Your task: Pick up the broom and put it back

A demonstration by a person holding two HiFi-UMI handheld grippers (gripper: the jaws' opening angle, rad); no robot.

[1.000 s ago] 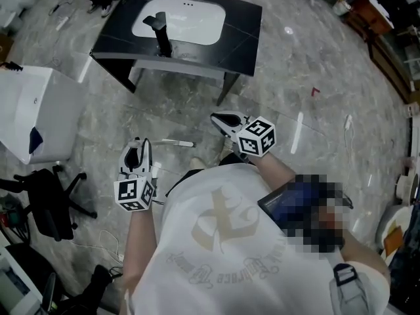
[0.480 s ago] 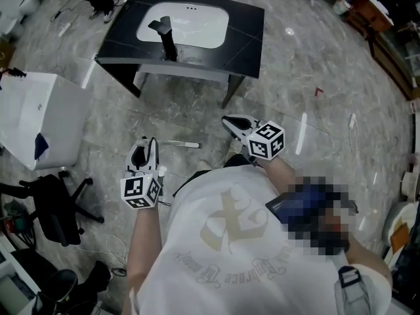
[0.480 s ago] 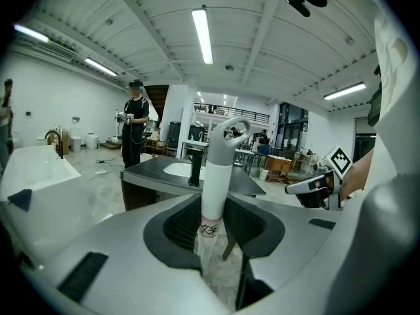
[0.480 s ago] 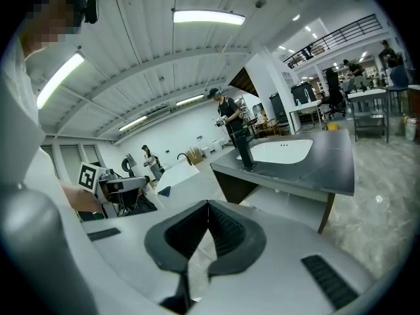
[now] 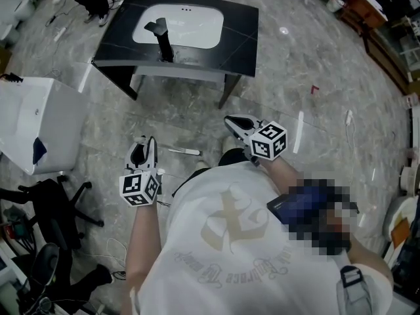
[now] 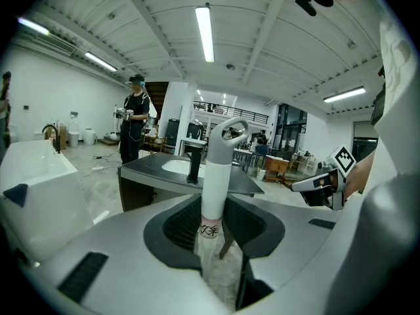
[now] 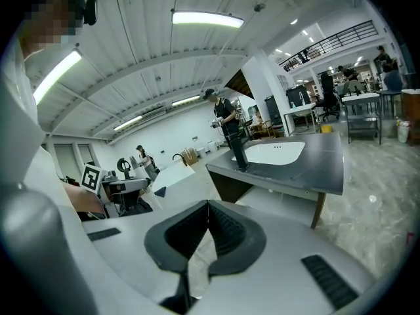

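Your left gripper (image 5: 142, 151): jaws half closed, clamped on the white broom handle (image 6: 216, 176), which stands upright between them. Your right gripper (image 7: 207, 207): jaws together, empty. Sink table (image 5: 239, 41): ahead.

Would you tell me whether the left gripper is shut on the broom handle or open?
Shut on it: the left gripper has the white broom handle between its ribbed pads, which touch it on both sides.
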